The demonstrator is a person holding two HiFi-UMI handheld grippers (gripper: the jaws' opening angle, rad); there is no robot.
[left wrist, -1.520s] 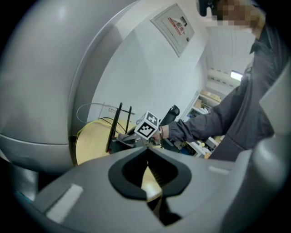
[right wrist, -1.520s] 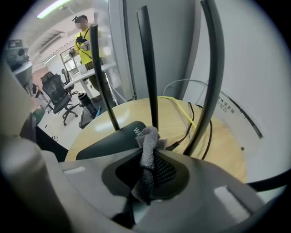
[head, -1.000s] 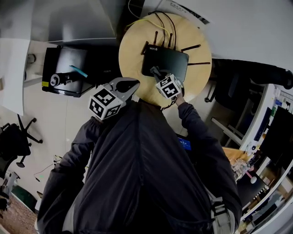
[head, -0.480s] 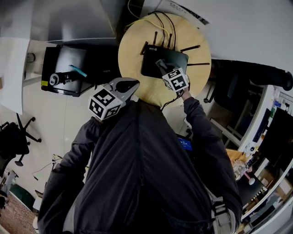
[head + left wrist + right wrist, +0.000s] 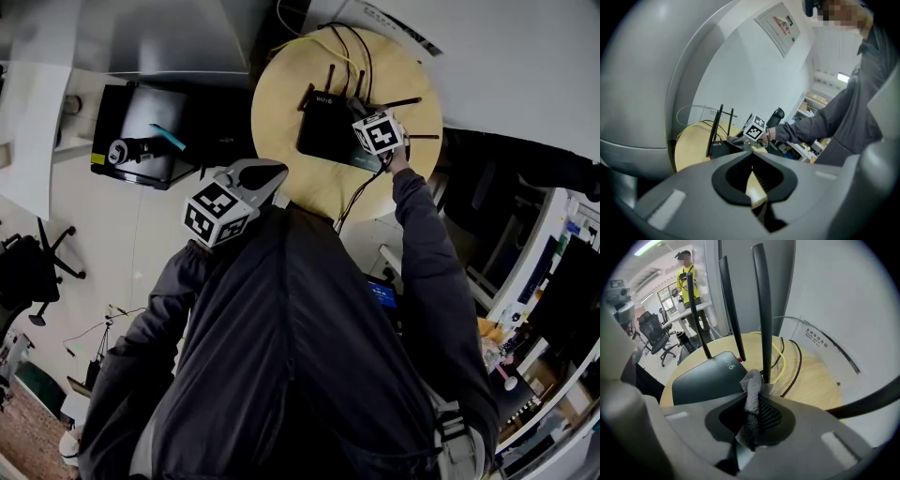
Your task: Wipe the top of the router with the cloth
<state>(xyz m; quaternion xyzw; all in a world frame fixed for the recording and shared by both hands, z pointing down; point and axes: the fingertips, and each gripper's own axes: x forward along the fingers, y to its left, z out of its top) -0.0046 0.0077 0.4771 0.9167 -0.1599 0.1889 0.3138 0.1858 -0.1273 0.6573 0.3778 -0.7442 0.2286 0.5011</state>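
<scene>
- Pale round wooden table [image 5: 281,112] is standing against a white wall, and the black router [image 5: 326,139] is lying on its far half, antennas pointing toward the wall.
- From the head view, the right gripper [image 5: 364,120] is hovering over the router's right end, with its marker cube covering that corner. The cloth is not showing from up there.
- Only the right gripper view is revealing the cloth [image 5: 751,380]. It is a grey wad that the jaws are pinching tight, with its tip sticking out past them just over the router's back edge.
- Whether the cloth is actually pressing on the casing is hard to tell, though it seems to be at or just above it.
- That same view is looking along three upright antennas [image 5: 761,310], with a yellow cable [image 5: 780,359] and a black cable [image 5: 796,364] curling over the wood behind them.
- Held back near the person's chest, the left gripper [image 5: 752,154] is staying off the table. Its own view is showing its jaws meeting at the tips with nothing between them.
- Across the table, the left gripper view is also catching the right gripper's marker cube [image 5: 755,127] and the sleeve [image 5: 811,126] reaching in.
- On the floor to the left, a black case [image 5: 141,136] is sitting open, and an office chair [image 5: 37,272] is standing further out.
</scene>
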